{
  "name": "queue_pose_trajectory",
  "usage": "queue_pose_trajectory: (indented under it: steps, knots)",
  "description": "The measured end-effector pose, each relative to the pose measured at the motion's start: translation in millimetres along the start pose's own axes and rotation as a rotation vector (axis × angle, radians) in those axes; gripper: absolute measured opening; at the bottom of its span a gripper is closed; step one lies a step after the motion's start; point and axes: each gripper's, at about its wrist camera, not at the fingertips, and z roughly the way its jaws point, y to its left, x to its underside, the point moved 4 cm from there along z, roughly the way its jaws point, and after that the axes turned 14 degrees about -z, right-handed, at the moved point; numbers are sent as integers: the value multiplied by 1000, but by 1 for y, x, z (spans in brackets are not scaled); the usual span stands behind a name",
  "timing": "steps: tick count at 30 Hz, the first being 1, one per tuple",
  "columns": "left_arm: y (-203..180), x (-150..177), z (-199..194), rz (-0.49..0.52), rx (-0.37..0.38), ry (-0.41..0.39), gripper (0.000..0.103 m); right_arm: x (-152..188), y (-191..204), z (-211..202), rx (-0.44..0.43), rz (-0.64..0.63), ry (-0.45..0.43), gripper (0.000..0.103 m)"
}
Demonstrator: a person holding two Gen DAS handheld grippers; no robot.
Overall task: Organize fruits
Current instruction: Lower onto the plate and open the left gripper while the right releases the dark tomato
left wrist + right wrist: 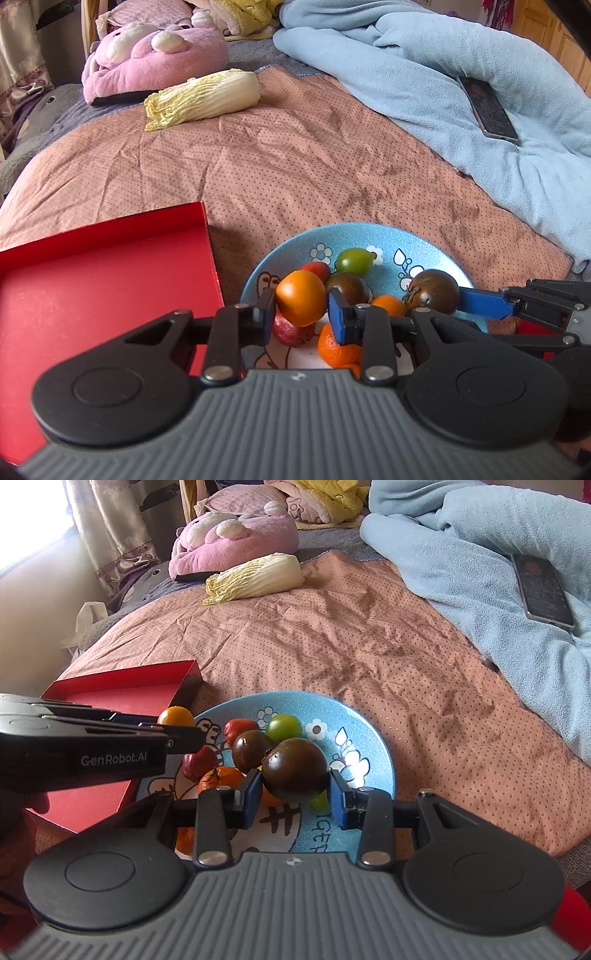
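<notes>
A blue patterned plate (pixel 424 240) (pixel 373 738) on the bed holds several fruits: a green tomato (pixel 354 261) (pixel 283 727), a dark tomato (pixel 349 286) (pixel 251 748), red fruits (pixel 199 762), and tangerines (pixel 338 349) (pixel 218 779). My left gripper (pixel 301 314) is shut on an orange tomato (pixel 301 301) (pixel 176 716) just above the plate's left side. My right gripper (pixel 295 794) is shut on a large dark brown tomato (pixel 295 768) (pixel 432 290) above the plate's middle. A red tray (pixel 103 273) (pixel 122 686) lies left of the plate.
A napa cabbage (pixel 203 98) (pixel 255 578) lies far back on the brown dotted sheet. A pink plush toy (pixel 155 59) is behind it. A light blue blanket (pixel 443 74) with a phone (pixel 487 107) (pixel 543 589) on it fills the right side.
</notes>
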Motion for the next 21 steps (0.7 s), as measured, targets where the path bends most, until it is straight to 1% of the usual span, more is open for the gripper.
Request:
queue_pose_trajectory:
  steps: [8,11,12,13,14,15,16,18,21]
  knots:
    - [-2,0,3,-3,27,13,33,-6,4,17,6,-51,24,44]
    - [-4,-1,3,1,25,8,34,-7,5,18,4,-71,35,46]
    - [-4,-1,3,0,28,11,34,-7,6,18,-1,-73,36,49]
    - [-4,-1,4,1,27,12,33,-6,6,16,-7,-70,34,57]
    - [-5,0,4,4,26,11,34,-5,6,14,-10,-71,32,61]
    - [-5,0,4,5,27,12,34,-4,7,12,-11,-78,35,70]
    - [-5,0,5,4,28,14,34,-3,8,9,-14,-85,32,75]
    - [-6,1,5,2,31,18,34,0,12,0,-31,-100,24,77]
    - [-11,4,5,9,46,27,34,4,15,-16,-37,-116,15,77]
